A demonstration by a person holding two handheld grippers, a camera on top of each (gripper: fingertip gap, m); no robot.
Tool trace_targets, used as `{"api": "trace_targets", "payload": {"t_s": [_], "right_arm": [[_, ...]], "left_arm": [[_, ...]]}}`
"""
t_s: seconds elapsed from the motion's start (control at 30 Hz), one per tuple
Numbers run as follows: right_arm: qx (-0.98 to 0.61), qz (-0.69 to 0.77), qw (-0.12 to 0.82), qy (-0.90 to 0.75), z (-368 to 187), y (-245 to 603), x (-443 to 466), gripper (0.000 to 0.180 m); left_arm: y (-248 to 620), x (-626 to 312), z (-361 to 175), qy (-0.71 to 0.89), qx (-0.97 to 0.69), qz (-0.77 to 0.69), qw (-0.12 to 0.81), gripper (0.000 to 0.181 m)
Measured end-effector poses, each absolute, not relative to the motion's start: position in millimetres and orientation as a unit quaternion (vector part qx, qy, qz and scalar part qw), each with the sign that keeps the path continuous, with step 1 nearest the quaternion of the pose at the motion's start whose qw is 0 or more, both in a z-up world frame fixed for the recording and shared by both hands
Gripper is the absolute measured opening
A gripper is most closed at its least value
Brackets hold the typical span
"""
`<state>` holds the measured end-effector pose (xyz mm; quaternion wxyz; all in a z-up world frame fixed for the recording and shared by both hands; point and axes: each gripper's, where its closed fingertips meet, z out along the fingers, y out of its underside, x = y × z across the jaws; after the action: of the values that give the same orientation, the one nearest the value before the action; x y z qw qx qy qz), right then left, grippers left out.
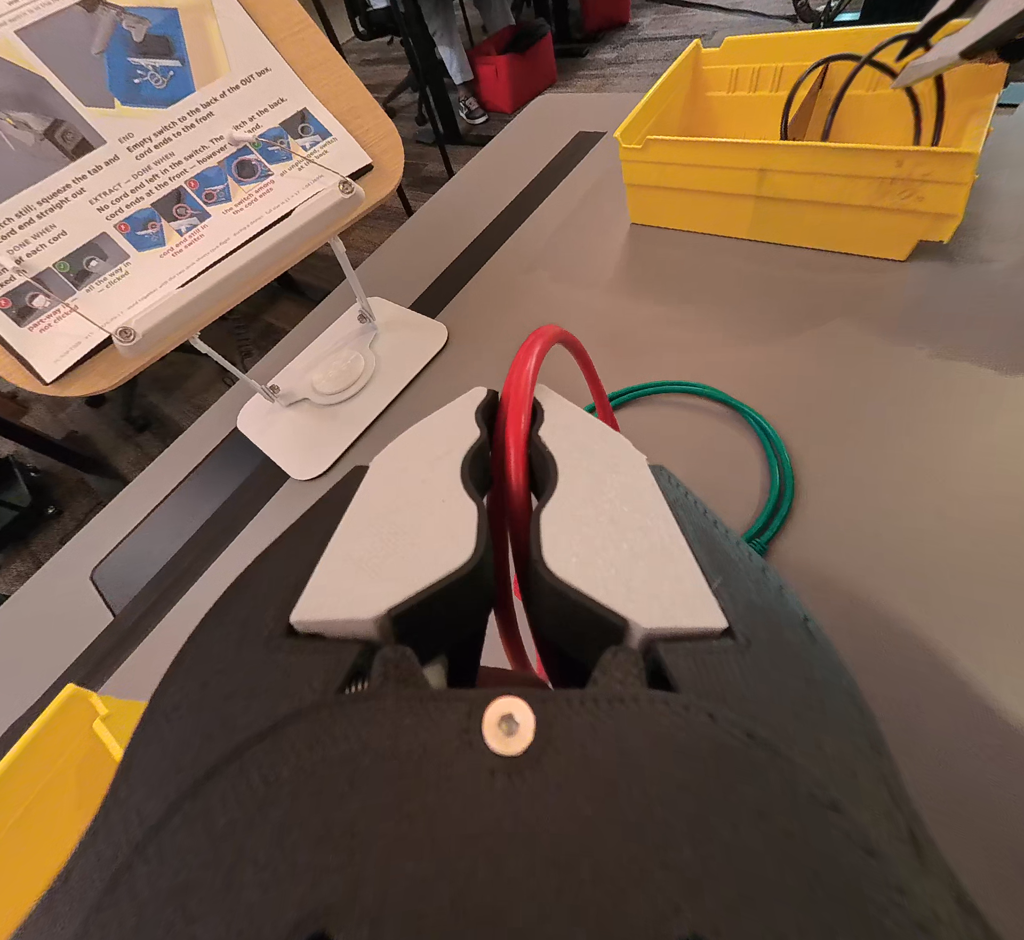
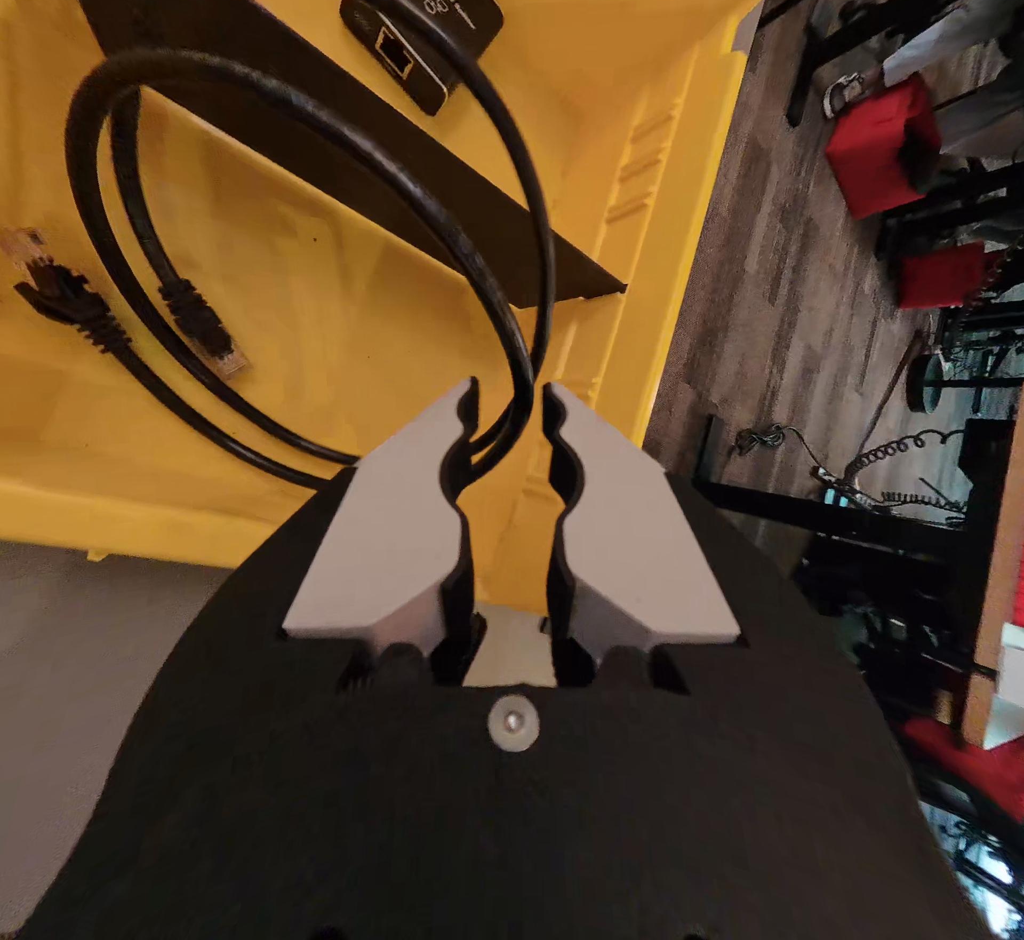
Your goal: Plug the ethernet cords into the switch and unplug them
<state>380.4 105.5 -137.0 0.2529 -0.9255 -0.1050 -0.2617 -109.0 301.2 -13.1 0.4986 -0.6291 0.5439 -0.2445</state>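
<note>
My left gripper [image 1: 510,403] is shut on a looped red ethernet cord [image 1: 554,337] and holds it above the grey table [image 1: 776,608]. A coiled green cord [image 1: 770,448] lies on the table just behind it. My right gripper [image 2: 510,392] is open over a yellow bin [image 2: 637,193]. A looped black cord [image 2: 166,57] passes between its fingertips and rests against the left finger. Both of the black cord's plugs [image 2: 205,326] lie loose on the bin floor. A small black switch [image 2: 421,26] with one empty port lies behind a black divider [image 2: 332,137].
The yellow bin [image 1: 776,193] stands at the table's far right, with my right gripper [image 1: 909,65] over it. An instruction sheet [image 1: 166,137] on a white stand [image 1: 343,387] is at the left edge. Another yellow bin's corner [image 1: 44,802] is near left. Some 55 cm of space lies between my two pairs of fingers.
</note>
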Motion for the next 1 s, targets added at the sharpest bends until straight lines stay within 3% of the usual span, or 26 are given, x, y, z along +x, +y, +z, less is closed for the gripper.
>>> {"api": "trace_targets", "payload": {"t_s": [0.07,0.2,0.3,0.4,0.67,0.87,1.0], "right_arm": [[-0.924,-0.277,0.237,-0.119,-129.9,104.1,379.4,0.035],[-0.894,-0.339,0.262,-0.132,-82.3,110.3,371.8,0.033],[-0.850,-0.353,0.358,-0.161,-29.3,136.5,327.9,0.021],[-0.834,-0.250,0.439,-0.220,-11.3,169.8,244.5,0.023],[-0.850,-0.053,0.390,-0.349,-103.2,240.5,83.1,0.036],[-0.883,0.004,0.310,-0.353,-182.8,269.6,51.8,0.039],[-0.895,0.079,0.293,-0.327,-207.8,274.8,30.9,0.040]], "left_arm": [[301.4,-109.2,-13.4,0.544,-0.629,-0.244,0.498,0.008],[303.7,-112.4,-12.0,0.541,-0.631,-0.240,0.501,0.008],[304.9,-113.5,-10.9,0.539,-0.631,-0.242,0.503,0.008],[304.8,-112.8,-11.5,0.540,-0.630,-0.240,0.503,0.008],[304.6,-117.3,-8.2,0.543,-0.628,-0.230,0.508,0.008],[308.7,-122.2,-8.5,0.538,-0.630,-0.231,0.510,0.009],[312.0,-123.0,-12.4,0.537,-0.633,-0.233,0.507,0.009]]}}
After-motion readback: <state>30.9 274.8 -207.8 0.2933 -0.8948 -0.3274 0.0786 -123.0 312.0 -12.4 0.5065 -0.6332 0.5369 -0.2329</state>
